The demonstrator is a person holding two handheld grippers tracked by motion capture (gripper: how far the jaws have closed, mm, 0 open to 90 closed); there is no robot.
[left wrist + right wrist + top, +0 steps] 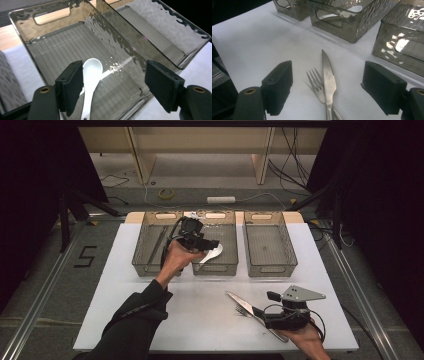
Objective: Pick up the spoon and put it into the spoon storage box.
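Three bins stand in a row at the far side of the table (pixel 125 310). The spoon (pixel 212 254) lies in the middle bin (pixel 216 268) (toward its near wall). Knife (pixel 250 309) and fork (pixel 243 311) lie crossed near the right, the knife on top.

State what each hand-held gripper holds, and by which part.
Nothing. The left hand-held gripper stands open over the spoon; the right open over knife and fork.

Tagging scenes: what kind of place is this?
Likely a lab recording rig, not a kitchen: a white table in a dark enclosure, loose cables and a power strip on the floor, three bins for sorting cutlery.
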